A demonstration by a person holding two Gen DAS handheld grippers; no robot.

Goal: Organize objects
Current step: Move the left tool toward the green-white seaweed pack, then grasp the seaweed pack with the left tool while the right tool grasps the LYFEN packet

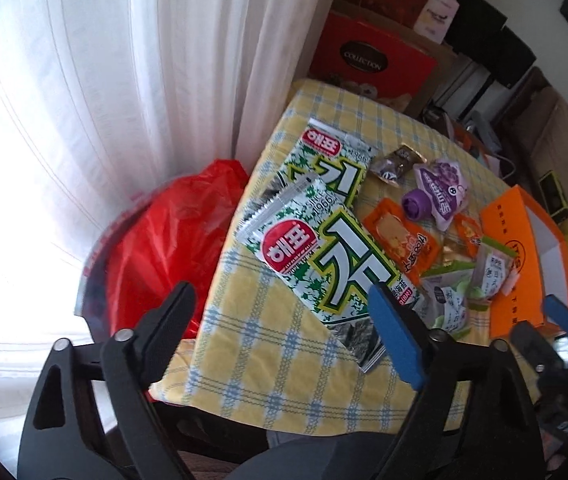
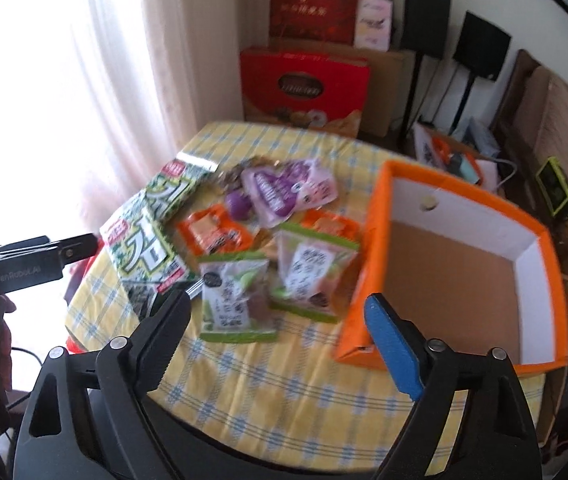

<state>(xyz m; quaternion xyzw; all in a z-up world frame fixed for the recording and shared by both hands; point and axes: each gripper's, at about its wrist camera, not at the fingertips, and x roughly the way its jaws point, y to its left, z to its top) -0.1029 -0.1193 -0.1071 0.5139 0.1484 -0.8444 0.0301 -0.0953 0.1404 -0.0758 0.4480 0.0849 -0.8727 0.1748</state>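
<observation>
Spread wide, empty: left gripper (image 1: 280, 320), right gripper (image 2: 280, 340), black ribbed and blue foam pads. Beyond, on checked cloth (image 2: 244, 392): glossy crinkled seaweed packs (image 1: 323, 256), snack pouches (image 2: 236, 300) heaped beside boxy orange cardboard box (image 2: 379, 248).

My desk (image 2: 244, 392) wears a yellow cloth checked in blue and white. Ahead of my left tongs (image 1: 280, 308), black with one blue pad, lie two seaweed packs (image 1: 323, 256): white, green-speckled, with red ovals. Beyond them sit a purple pouch (image 1: 439, 190) and orange sachets (image 1: 403, 240). Right of my right tongs (image 2: 276, 320) stands the box (image 2: 375, 216), orange outside, white walls, brown floor. Pale green packets (image 2: 232, 300) lie ahead.
</observation>
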